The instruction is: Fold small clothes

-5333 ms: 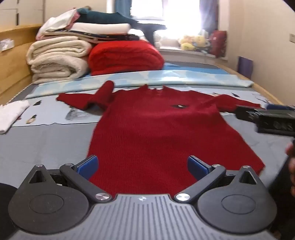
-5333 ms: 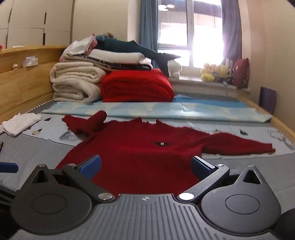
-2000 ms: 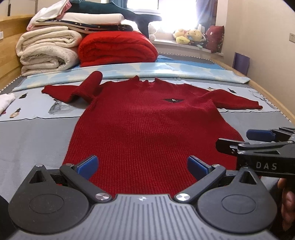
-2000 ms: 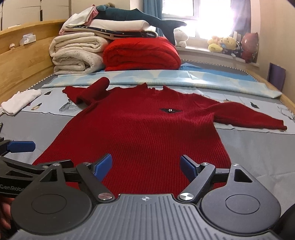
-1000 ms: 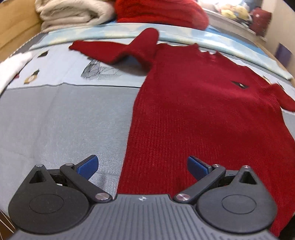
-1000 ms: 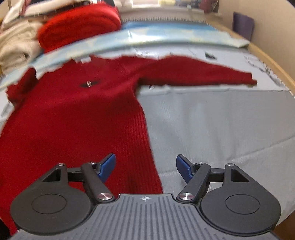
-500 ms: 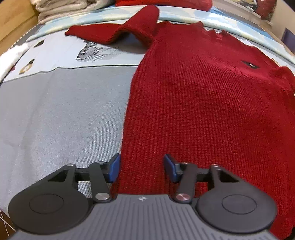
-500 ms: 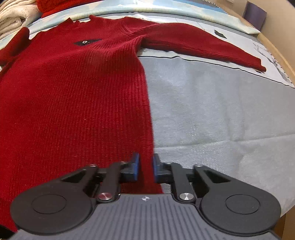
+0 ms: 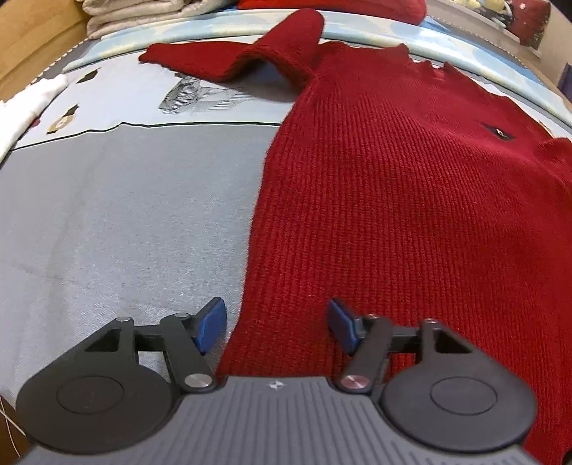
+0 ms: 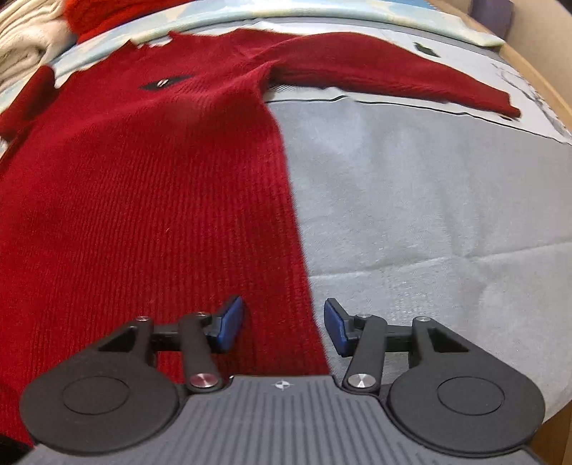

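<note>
Flat on the grey bed cover (image 9: 118, 221) lay the red sweater (image 9: 411, 200), front side up, long way running from the near bottom edge up to the neck at the far end. Pointed away from both cameras, neck toward the blue sheet (image 9: 200, 32) and the rolled blankets (image 9: 143, 14). Stuck out to one side was the straight sleeve (image 10: 393, 77), reaching toward the bed's wooden edge (image 10: 543, 82). Bent and folded over on itself was the other sleeve (image 9: 246, 59), near the neck.

Low over the sweater's bottom corner on its own side hung the left gripper (image 9: 278, 325), tipped down, jaws just opened wider, side edge of the sweater between them, blue pads (image 9: 211, 323) not pressing it. Same for the right gripper (image 10: 284, 323) at the other bottom corner: jaws just opened, sweater edge between, nothing pinched. Off at the far left lay a white cloth (image 9: 25, 107).
</note>
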